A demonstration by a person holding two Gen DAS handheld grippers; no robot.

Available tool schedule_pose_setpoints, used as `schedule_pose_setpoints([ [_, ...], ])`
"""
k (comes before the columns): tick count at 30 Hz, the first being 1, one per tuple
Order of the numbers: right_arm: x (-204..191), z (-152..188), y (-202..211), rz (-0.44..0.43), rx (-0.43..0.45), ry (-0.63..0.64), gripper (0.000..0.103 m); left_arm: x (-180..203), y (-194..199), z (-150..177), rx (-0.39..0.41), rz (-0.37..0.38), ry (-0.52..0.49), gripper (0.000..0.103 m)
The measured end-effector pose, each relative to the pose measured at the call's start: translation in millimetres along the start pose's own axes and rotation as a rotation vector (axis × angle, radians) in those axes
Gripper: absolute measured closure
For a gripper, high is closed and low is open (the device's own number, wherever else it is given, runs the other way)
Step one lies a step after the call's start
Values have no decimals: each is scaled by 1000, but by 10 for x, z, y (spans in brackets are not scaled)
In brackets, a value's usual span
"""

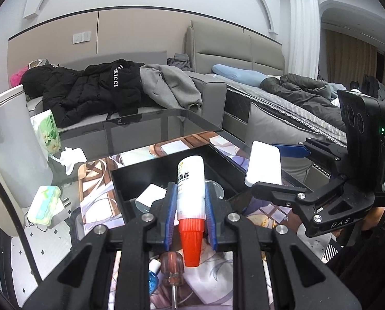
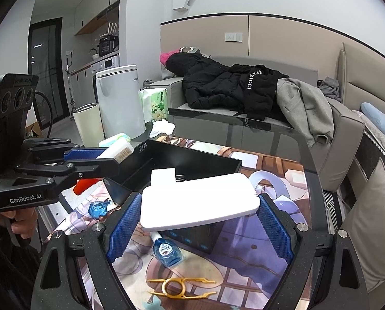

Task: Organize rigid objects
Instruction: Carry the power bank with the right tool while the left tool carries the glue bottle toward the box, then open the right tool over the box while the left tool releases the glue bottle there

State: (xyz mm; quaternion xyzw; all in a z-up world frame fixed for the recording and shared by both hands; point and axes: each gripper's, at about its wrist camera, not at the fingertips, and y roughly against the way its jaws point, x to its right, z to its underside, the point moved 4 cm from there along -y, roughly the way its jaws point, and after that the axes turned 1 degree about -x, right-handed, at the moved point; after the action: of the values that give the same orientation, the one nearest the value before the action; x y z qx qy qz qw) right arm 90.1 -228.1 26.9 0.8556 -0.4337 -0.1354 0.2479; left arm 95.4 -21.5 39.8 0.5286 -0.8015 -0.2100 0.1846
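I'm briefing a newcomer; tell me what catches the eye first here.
The left hand-held gripper is shut on a white bottle with a red cap, above the black box. The right hand-held gripper clamps a flat white case near that box. A black jacket sprawls on the sofa behind.

White box held over the black tray

The right gripper (image 2: pixel 200 204) grips a flat white box (image 2: pixel 200 202) between blue pads, above the black tray (image 2: pixel 192 155); a blue bottle (image 2: pixel 167 252) lies below.

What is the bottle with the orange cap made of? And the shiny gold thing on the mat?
Bottle: probably plastic, smooth matte white with a ridged orange cap.
Gold thing: glossy gold with thin cut-out arms; metal or gold-coloured plastic, I can't tell which.
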Motion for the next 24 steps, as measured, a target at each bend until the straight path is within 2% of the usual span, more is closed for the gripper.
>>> schedule_pose_setpoints([
  [24,-29,-216,-522,12,-21,-24,13,-200,-271,-117,33,-38,20,84],
])
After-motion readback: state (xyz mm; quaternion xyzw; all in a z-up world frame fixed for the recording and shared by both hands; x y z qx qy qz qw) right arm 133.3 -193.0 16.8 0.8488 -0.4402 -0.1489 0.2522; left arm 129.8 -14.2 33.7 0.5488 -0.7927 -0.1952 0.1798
